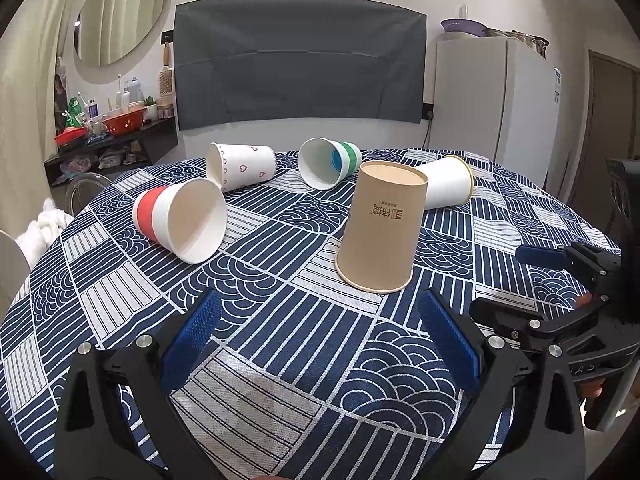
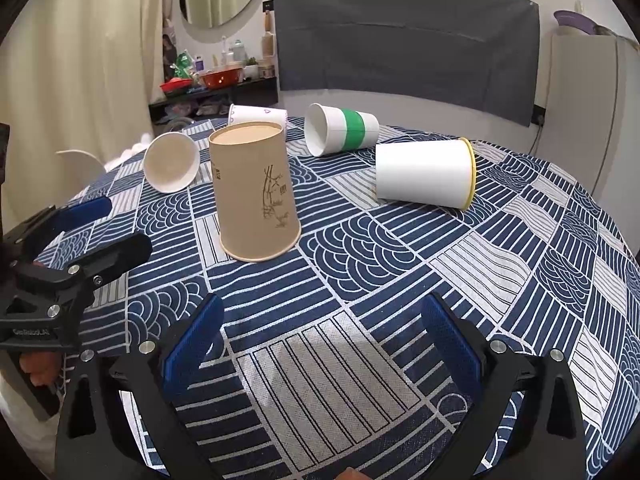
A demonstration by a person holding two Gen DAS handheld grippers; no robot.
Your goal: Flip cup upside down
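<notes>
Brown cup [image 1: 380, 228] stands rim-down on the tablecloth [image 1: 280, 340]; 4 cups lie tipped behind it. Left gripper [image 1: 320, 344] and right gripper [image 2: 320, 344] hang wide, empty, nearer than it. Risk: a stray finger may topple this light cup.

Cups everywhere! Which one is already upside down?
The brown cup stands mouth-down on the tablecloth. The four white cups all lie on their sides.

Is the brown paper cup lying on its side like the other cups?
No, the brown cup stands rim-down on the tablecloth, base up.
</notes>
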